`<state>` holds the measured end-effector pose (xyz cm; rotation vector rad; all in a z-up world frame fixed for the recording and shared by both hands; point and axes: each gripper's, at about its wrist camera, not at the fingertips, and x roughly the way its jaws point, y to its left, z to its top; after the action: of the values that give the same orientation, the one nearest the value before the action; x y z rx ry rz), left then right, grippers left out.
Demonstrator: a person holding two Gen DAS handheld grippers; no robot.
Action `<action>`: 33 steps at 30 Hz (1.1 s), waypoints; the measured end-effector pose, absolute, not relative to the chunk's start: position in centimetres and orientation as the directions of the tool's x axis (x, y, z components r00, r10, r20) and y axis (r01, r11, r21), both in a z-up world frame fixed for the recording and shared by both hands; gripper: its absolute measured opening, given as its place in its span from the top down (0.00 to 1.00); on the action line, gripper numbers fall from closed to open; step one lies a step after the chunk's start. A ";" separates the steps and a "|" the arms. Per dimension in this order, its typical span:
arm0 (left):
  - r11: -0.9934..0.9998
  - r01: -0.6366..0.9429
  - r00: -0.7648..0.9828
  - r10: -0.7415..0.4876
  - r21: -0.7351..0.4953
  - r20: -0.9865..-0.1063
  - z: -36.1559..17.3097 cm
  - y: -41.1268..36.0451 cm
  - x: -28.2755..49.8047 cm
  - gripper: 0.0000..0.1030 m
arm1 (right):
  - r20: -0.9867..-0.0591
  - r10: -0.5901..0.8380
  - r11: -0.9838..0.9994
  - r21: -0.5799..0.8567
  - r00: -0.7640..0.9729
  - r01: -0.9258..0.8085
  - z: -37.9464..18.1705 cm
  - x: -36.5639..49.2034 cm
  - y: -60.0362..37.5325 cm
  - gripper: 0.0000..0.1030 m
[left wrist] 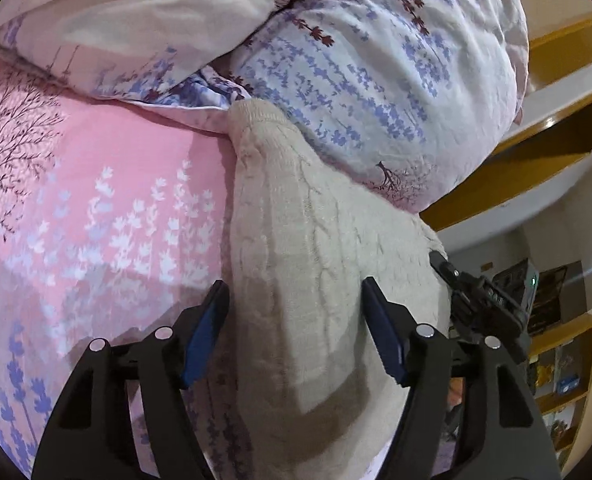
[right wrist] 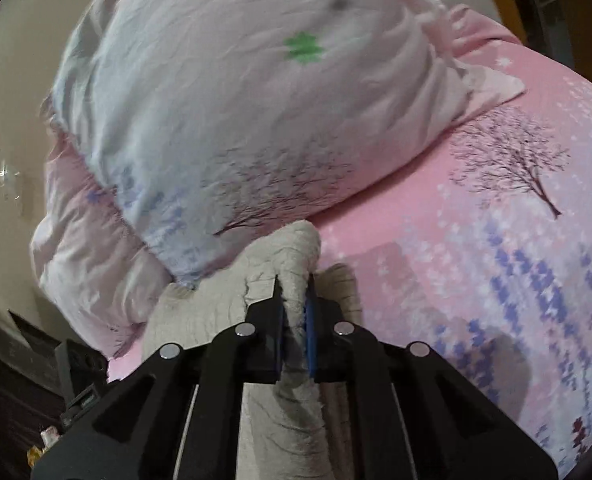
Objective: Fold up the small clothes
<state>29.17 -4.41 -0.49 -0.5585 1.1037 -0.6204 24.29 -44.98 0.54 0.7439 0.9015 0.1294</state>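
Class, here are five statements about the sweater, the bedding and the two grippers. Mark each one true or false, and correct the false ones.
1. The right gripper is pinching the beige knit sweater. True.
2. The left gripper is shut tight on the sweater. False: its fingers stand open on either side of the knit.
3. The bedsheet is plain green. False: it is pink with trees and flowers printed on it.
4. A pillow lies on the bed beyond the sweater. True.
5. The sweater hangs on a hanger. False: it lies on the bed.
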 end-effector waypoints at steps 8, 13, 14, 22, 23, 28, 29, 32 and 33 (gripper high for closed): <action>0.727 0.196 0.310 -0.683 -0.658 -0.662 -0.2 -5.6 29.2 0.33 | -0.709 0.410 0.751 0.619 0.574 0.228 -0.4 23.0 -45.1 0.38; 0.726 0.218 0.311 -0.685 -0.652 -0.659 0.2 -6.1 27.8 0.40 | -0.712 0.484 0.733 0.648 0.509 0.210 -1.1 20.5 -45.6 0.37; 0.729 0.220 0.316 -0.682 -0.648 -0.660 0.3 -6.2 27.6 0.41 | -0.721 0.483 0.738 0.641 0.496 0.213 -1.3 20.3 -45.4 0.37; 0.774 0.258 0.358 -0.632 -0.578 -0.687 0.8 -7.3 26.2 0.47 | -0.651 0.616 0.666 0.731 0.444 0.149 -2.6 19.6 -43.7 0.45; 0.797 0.278 0.374 -0.605 -0.537 -0.703 1.2 -7.8 25.8 0.47 | -0.648 0.614 0.665 0.732 0.451 0.146 -2.6 19.7 -43.4 0.46; 0.829 0.313 0.408 -0.558 -0.463 -0.723 1.8 -8.9 25.3 0.53 | -0.610 0.642 0.621 0.769 0.464 0.152 -3.1 19.7 -42.7 0.69; 0.829 0.316 0.409 -0.557 -0.461 -0.723 1.8 -8.9 25.4 0.55 | -0.603 0.643 0.615 0.774 0.472 0.152 -3.0 19.7 -42.6 0.70; 0.825 0.327 0.420 -0.563 -0.460 -0.712 2.0 -8.6 25.0 0.60 | -0.587 0.642 0.602 0.784 0.493 0.150 -2.5 19.2 -42.9 0.72; 0.823 0.326 0.420 -0.567 -0.466 -0.708 2.1 -8.3 24.9 0.61 | -0.584 0.641 0.602 0.785 0.498 0.146 -2.2 19.0 -43.1 0.72</action>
<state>24.92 -8.31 2.10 -0.2741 0.9903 -0.5686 18.97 -43.08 -2.19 0.9049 1.0317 0.3548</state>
